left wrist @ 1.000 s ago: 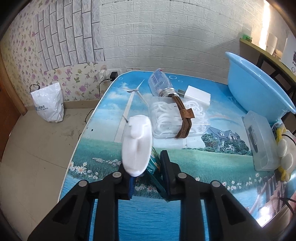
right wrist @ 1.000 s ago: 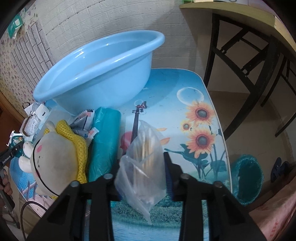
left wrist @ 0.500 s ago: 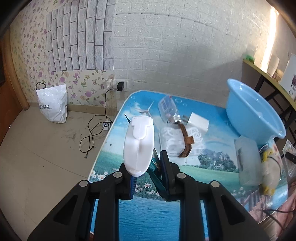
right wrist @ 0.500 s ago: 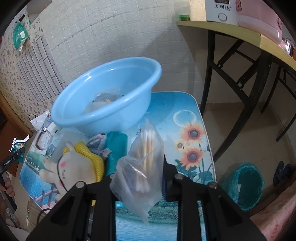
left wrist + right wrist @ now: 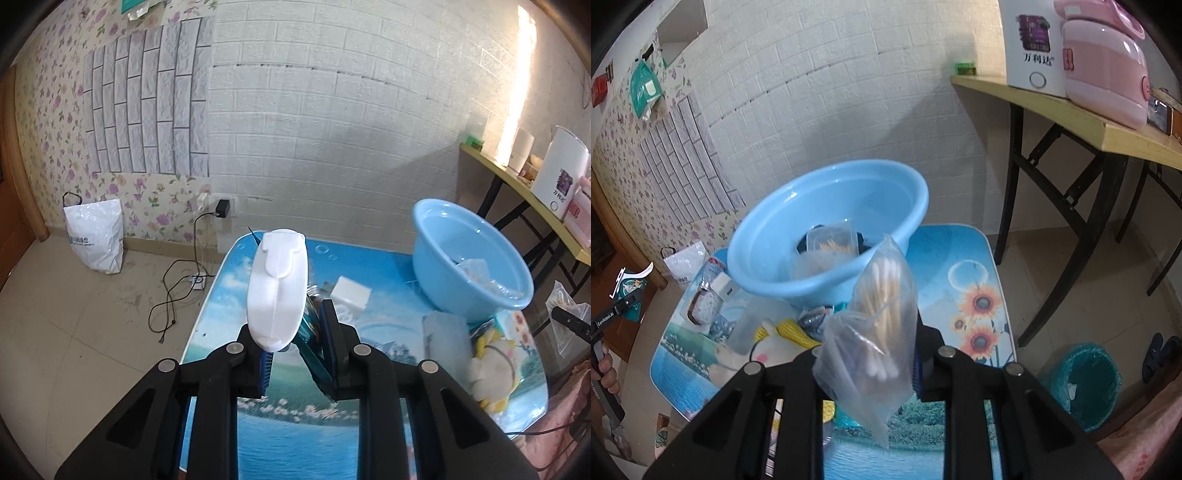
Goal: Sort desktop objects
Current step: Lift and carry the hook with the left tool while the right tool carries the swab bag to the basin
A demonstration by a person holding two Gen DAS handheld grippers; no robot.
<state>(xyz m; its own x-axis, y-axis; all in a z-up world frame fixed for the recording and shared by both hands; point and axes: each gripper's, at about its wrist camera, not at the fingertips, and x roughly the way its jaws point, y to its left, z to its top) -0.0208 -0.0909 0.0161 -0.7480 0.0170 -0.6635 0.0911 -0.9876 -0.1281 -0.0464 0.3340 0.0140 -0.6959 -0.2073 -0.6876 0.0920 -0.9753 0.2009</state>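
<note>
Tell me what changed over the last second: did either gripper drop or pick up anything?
Neither. Both grippers rose: the table and blue basin now sit lower and smaller in both views. The left gripper stays clamped on the white plastic piece, the right gripper on the bag of cotton swabs. The items on the table look unmoved.

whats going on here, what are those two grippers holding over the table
A person is sorting clutter with a handheld gripper in each hand. The left gripper is shut on a white plastic gadget with a teal card backing. The right gripper is shut on a clear plastic bag of cotton swabs. Both are held above the picture-printed table. The light blue plastic basin already holds a few items.
</note>
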